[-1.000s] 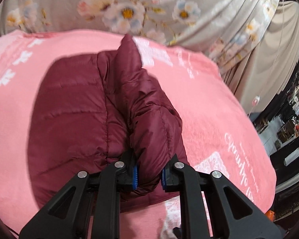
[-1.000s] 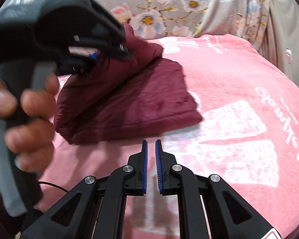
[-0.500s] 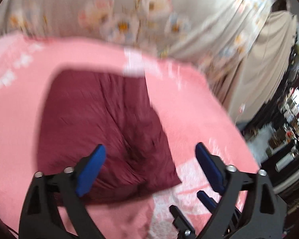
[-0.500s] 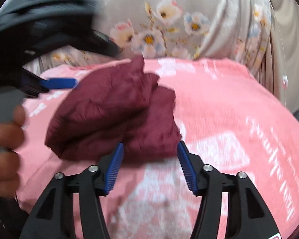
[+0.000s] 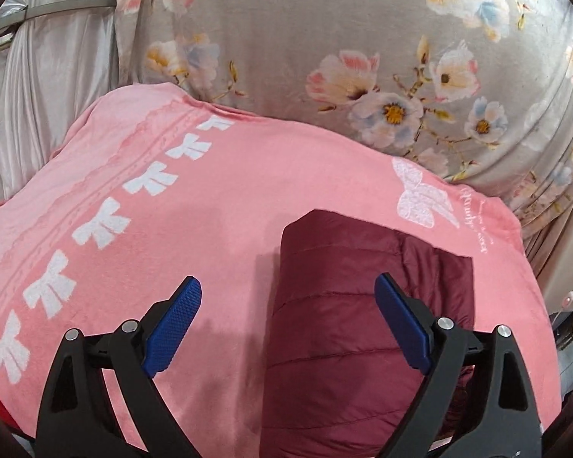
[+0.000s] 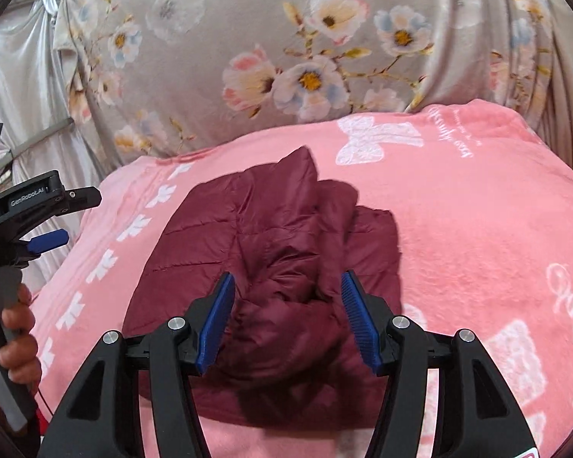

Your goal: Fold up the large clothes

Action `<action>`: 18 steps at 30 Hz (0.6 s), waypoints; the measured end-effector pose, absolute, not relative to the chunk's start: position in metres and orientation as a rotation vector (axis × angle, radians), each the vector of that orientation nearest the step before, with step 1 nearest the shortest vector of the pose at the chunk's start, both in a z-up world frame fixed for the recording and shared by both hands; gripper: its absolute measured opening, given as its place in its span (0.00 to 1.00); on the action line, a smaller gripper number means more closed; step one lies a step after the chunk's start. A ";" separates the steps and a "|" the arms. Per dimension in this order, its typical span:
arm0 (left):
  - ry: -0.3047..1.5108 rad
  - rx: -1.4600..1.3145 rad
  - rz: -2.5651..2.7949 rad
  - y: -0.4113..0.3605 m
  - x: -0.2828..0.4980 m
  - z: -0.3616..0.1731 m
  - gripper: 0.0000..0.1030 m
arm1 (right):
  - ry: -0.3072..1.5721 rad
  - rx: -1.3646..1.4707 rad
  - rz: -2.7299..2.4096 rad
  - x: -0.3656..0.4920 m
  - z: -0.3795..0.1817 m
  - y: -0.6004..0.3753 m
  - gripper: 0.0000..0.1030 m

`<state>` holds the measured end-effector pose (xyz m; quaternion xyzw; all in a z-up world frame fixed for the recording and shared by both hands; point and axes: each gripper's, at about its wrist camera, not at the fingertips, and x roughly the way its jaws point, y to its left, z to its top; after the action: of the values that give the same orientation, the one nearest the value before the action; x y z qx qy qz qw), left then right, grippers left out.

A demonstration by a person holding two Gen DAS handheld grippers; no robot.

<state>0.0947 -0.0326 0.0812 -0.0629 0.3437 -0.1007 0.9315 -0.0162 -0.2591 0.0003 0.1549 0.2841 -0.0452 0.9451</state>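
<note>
Right hand-held gripper (image 6: pixel 286 320) sits nearest the work: we see its blue pads part-spread, having just been opening, with the bunched near end of the maroon puffer jacket (image 6: pixel 271 267) showing between them but no pad pressing on it, so nothing is pinched. From this gripper the jacket lies straight ahead at twelve o'clock, its long axis running away from us toward a peaked corner at the far end, tipped a little toward one o'clock.

Our left hand-held gripper (image 5: pixel 286 328) is spread wide, also having just been opening, and empty; only pink blanket (image 5: pixel 217 198) lies under its middle. From it the jacket (image 5: pixel 343 305) lies off toward two o'clock, its straight folded edge running nearly along the gripper's line, and only the right pad overlaps it in the view.

We judge the right hand the nearer one for the next grab, and the left would need to swing right. Beyond the blanket hangs a floral curtain (image 6: pixel 305 57).
</note>
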 end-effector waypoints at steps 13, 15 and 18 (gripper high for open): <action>0.740 -0.009 -0.279 -0.102 0.109 0.055 0.83 | 0.604 0.331 -0.222 -0.028 -0.017 -0.300 0.11; 0.760 0.008 -0.296 -0.119 0.112 0.047 0.83 | 0.627 0.350 -0.241 -0.034 -0.028 -0.309 0.11; 0.806 0.011 -0.322 -0.135 0.117 0.034 0.83 | 0.658 0.370 -0.266 -0.038 -0.043 -0.319 0.11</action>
<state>0.1169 -0.1353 0.0340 0.0053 0.3907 -0.1560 0.9072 -0.0385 -0.3189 -0.0430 0.1799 0.3204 -0.1296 0.9210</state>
